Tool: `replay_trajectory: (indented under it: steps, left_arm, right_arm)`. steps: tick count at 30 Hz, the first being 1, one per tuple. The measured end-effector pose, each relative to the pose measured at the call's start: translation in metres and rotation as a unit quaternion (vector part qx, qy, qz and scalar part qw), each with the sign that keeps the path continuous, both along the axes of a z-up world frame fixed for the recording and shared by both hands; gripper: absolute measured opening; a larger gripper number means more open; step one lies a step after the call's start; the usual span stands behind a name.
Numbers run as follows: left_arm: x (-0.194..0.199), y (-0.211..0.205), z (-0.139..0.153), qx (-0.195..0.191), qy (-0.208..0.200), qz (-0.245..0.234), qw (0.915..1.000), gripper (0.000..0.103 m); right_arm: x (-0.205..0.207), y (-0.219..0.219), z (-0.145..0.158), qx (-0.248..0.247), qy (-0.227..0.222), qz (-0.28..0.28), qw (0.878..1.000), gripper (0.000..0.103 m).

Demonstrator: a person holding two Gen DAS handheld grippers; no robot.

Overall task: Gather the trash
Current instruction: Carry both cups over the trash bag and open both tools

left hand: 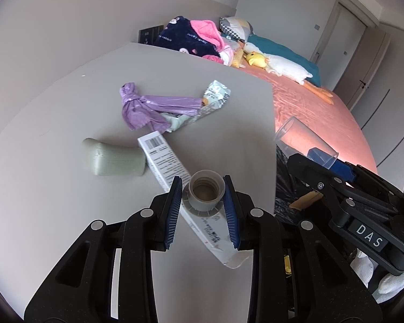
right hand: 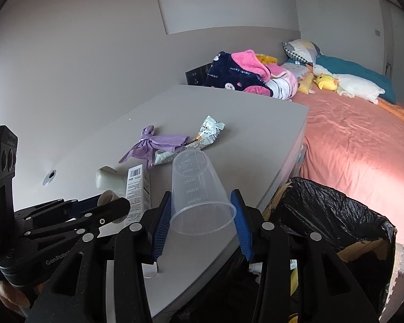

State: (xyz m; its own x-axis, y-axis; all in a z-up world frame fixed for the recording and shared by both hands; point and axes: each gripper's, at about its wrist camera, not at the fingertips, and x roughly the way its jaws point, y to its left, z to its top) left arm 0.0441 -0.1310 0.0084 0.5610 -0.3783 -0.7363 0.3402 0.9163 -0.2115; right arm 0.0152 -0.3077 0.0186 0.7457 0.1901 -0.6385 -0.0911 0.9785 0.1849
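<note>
the right gripper (right hand: 203,220) clamps a clear measuring cup (right hand: 199,185) marked 10ml to 50ml over the grey table's (left hand: 54,202) right edge, beside the black-lined bin (right hand: 336,215). the left gripper (left hand: 203,210) pinches a grey cap (left hand: 204,192) above a white barcoded box (left hand: 164,158). a pink bed (right hand: 358,145) lies beyond.

Small print on the white carton (left hand: 172,167) too fine to read; its middle hidden beneath the grey cap (left hand: 204,191). Foil wrapper (left hand: 215,95) partly covered by the purple bag (left hand: 148,105). Bin liner (right hand: 334,210) cut off at the frame's lower edge, contents lost in shadow.
</note>
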Motion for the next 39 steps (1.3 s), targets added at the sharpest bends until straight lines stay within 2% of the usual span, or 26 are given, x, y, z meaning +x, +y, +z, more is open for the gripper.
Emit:
replay_trajectory:
  steps: [20,39]
  left_arm:
    - [-0.018,-0.061,0.004,0.001,-0.001,-0.066,0.9978,0.030]
    - [-0.032,-0.134,0.004,0.008,-0.002,-0.160,0.9871,0.030]
  right_arm:
    - [-0.045,-0.057,0.001,0.005,-0.009,-0.061,0.998,0.045]
    - [-0.081,-0.121,0.002,0.017,-0.015,-0.142,0.990,0.045]
